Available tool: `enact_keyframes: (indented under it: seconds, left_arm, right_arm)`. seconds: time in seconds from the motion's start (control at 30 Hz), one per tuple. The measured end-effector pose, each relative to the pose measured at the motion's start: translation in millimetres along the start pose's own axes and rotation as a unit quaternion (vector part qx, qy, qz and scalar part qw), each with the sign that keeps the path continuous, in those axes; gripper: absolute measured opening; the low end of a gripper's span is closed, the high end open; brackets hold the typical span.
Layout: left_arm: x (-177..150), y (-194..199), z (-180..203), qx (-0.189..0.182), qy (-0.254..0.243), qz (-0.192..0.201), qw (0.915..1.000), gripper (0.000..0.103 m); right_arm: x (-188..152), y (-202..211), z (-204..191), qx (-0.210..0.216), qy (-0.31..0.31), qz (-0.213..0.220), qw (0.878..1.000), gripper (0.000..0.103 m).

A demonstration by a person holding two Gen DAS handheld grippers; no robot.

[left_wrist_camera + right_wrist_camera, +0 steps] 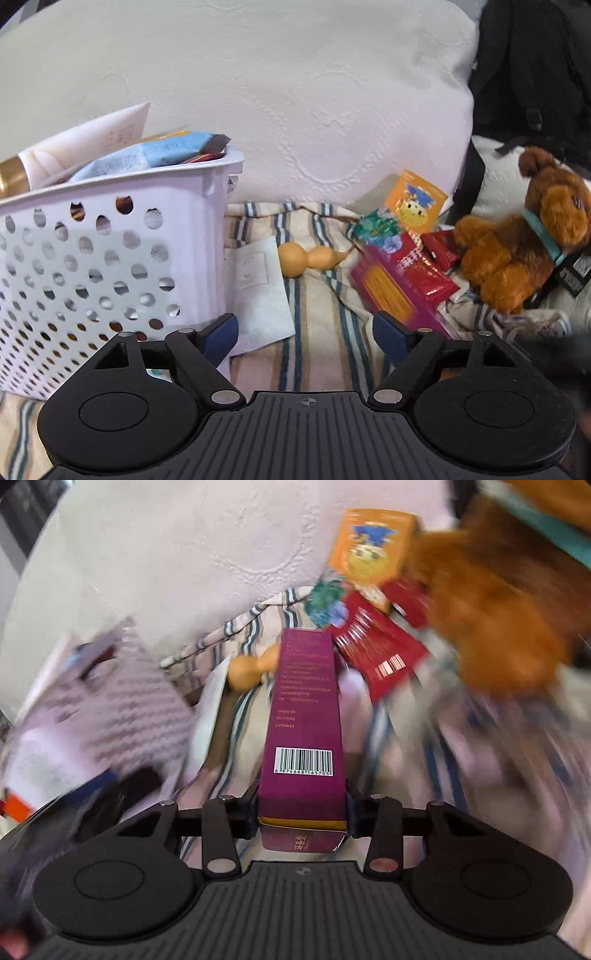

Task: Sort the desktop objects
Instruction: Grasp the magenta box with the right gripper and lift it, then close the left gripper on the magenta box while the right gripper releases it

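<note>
my right gripper [302, 814] clamps the near end of a long magenta cardboard box [303, 716], barcode 6974668165705 up, above the striped bedsheet [314, 295]. my left gripper [306, 334] gapes empty beside the white perforated plastic basket [110, 258]. a cream embossed quilt [295, 92] lies beyond.

Basket [110, 251]: white plastic, round-hole pattern; sits at 9 o'clock in left wrist view.
Packet [155, 153] in basket: pale blue, dark brown end.
Tube [85, 136] in basket: cream, gold cap.
Cloth [317, 295]: beige, dark blue and tan stripes.
Gourd [306, 258]: yellow-orange, plain.
Card [258, 291]: white, faint print.
Box [303, 723]: magenta, gold text, white barcode.
Orange box [413, 203] at 2 o'clock: blue-yellow cartoon print.
Sachets [424, 273]: red, white print.
Plush dog [524, 229] at 3 o'clock: rust brown, teal collar.
Bedspread [295, 92]: off-white, embossed swirls.
Left gripper [306, 332]: black, blue pads.
</note>
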State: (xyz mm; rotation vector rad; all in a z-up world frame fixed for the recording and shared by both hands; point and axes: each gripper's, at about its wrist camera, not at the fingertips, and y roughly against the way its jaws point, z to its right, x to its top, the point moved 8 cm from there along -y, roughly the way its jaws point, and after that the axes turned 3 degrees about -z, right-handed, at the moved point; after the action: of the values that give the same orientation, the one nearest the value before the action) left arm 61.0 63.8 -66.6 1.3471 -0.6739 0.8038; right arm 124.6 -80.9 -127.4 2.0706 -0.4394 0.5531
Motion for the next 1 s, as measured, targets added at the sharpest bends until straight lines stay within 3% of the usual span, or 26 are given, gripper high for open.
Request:
enact_keyframes:
  seconds: [0.13,0.27,0.4,0.57,0.73,0.8,0.87,1.0]
  left_arm:
    - [-2.1,-7.6,7.6,-0.001,0.0,-0.01,0.9999,0.093]
    - [-9.6,-15.8,23.3,-0.02,-0.008,-0.076,0.9969,0.095]
    - [-11.6,-24.4,41.3,0.013,-0.047,-0.123,0.9912,0.096]
    - [-2.4,-42.6,62.5,0.038,-0.082,-0.167,0.9818,0.101]
    - [0.0,-55.9,86.2,0.072,-0.135,-0.177,0.9723,0.103]
    - [-0.6,-60.9,91.8,0.079,-0.142,-0.172,0.9717,0.101]
    - [-1.9,-64.7,93.1,0.076,-0.148,-0.17,0.9712,0.102]
    - [-14.8,-80.1,94.2,0.027,-0.128,-0.239,0.9621,0.1]
  right_arm:
    - [-42.4,40.5,-6.4,0.001,0.004,0.022,1.0,0.047]
    - [-61.1,44.3,-26.2,-0.06,0.09,0.053,0.993,0.048]
    - [-71.9,40.4,-38.4,-0.109,0.155,0.07,0.979,0.049]
    - [-70.0,39.9,-32.6,-0.098,0.144,0.067,0.982,0.049]
    - [-69.4,34.7,-34.0,-0.1,0.143,0.064,0.983,0.054]
    - [-68.2,34.1,-34.0,-0.1,0.142,0.056,0.983,0.067]
    - [-66.8,34.2,-31.0,-0.102,0.134,0.047,0.985,0.07]
    - [-66.4,34.5,-30.5,-0.088,0.14,0.043,0.985,0.073]
